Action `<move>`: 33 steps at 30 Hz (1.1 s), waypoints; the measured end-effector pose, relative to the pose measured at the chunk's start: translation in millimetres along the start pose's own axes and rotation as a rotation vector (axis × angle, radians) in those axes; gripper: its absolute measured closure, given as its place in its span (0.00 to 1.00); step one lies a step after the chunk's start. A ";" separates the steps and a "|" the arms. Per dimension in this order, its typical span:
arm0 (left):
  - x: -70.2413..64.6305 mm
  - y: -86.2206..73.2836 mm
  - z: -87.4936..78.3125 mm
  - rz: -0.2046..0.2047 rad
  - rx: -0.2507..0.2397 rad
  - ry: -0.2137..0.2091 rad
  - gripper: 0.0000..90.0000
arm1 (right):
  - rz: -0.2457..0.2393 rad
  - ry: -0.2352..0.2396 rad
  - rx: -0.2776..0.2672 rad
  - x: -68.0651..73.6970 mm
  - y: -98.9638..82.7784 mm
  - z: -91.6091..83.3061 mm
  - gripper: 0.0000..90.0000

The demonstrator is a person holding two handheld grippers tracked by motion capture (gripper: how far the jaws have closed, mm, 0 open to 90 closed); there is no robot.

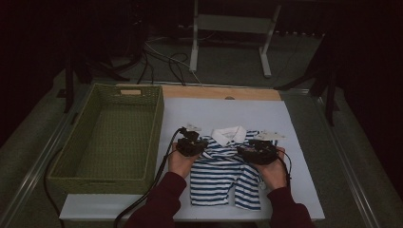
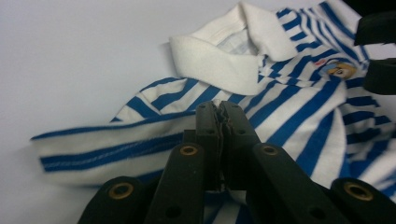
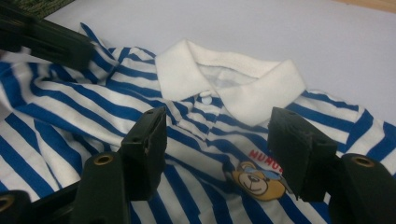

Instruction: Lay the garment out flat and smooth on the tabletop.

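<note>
1. Centre-left of the high view: green woven basket point(image 1: 66, 178), nothing inside that I see.
2. Striped polo shirt point(image 1: 223, 175) lies flat on white table point(image 1: 294, 123), right of basket.
3. My left gripper point(image 2: 218, 112) is clamped on shirt fabric at the sleeve.
4. My right gripper point(image 3: 219, 144) hangs released over the chest.

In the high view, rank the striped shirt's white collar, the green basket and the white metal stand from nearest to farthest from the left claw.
From the left claw:
1. White collar, just to its right on the striped shirt.
2. Green basket, to its left at the table's edge.
3. White metal stand, on the floor beyond the table.
</note>
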State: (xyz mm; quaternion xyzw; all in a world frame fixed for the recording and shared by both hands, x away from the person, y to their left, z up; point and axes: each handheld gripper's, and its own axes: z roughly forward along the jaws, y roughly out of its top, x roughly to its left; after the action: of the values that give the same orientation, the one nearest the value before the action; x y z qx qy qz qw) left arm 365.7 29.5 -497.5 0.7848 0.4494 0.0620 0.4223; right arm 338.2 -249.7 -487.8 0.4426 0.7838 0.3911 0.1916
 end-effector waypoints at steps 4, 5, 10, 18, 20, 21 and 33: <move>-0.4 -9.0 -17.2 -0.002 -0.043 0.012 0.97 | 0.007 -0.001 0.006 -1.6 -4.3 -0.2 0.42; -1.4 -12.3 -21.2 -0.002 -0.054 0.022 0.97 | 0.008 -0.002 0.006 -1.7 -5.1 -0.5 0.42; -7.6 -29.1 -35.5 0.017 -0.085 0.070 0.96 | 0.007 -0.002 0.007 -2.7 -7.8 -2.1 0.42; -9.0 -58.1 -47.5 -0.007 -0.059 0.098 0.93 | 0.017 -0.009 0.012 -5.9 -10.9 -4.1 0.42; -10.3 -64.8 -47.9 -0.001 -0.039 0.099 0.92 | 0.019 -0.010 0.015 -6.0 -11.3 -3.8 0.42; -11.0 -67.8 -48.3 0.000 -0.028 0.108 0.92 | 0.016 -0.010 0.016 -6.1 -11.5 -3.8 0.42; -25.5 -55.0 -64.0 0.041 -0.131 0.042 0.61 | 0.029 -0.027 0.013 -12.2 -12.4 -5.3 0.42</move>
State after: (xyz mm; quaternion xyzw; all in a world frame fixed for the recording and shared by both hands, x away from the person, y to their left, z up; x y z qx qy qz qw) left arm 284.3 62.2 -489.0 0.7632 0.4369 0.1165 0.4616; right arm 334.6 -266.1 -494.8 0.4604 0.7772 0.3827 0.1938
